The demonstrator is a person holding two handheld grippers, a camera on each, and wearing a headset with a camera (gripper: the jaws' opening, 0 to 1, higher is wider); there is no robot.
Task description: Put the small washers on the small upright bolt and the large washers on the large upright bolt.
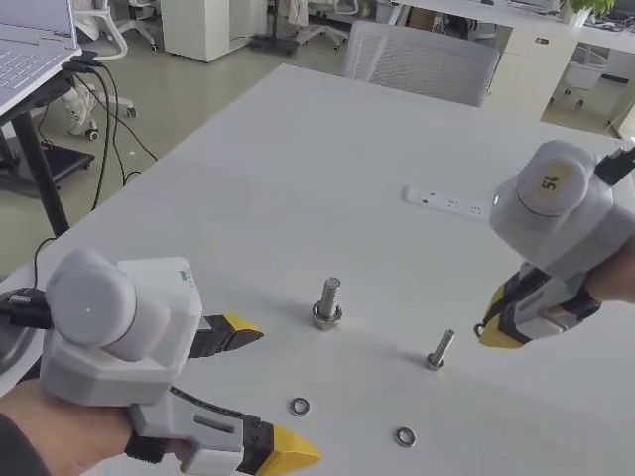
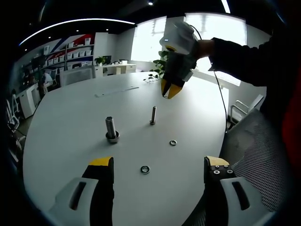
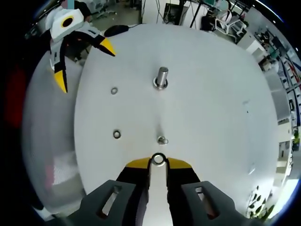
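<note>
Laptop (image 1: 35, 45) cut off at the head view's top-left corner; loose washers (image 1: 300, 406) on the tabletop (image 1: 298, 178) too small to size.

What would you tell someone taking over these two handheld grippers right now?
Left gripper: open, empty, low over the near side of the table.
Right gripper: shut on a washer, close to the small bolt.
Large bolt stands upright mid-table; a loose washer and a second loose washer lie flat nearer the person.
Done: one washer picked up.
Left: thread it on, then sort both loose washers by size.
</note>
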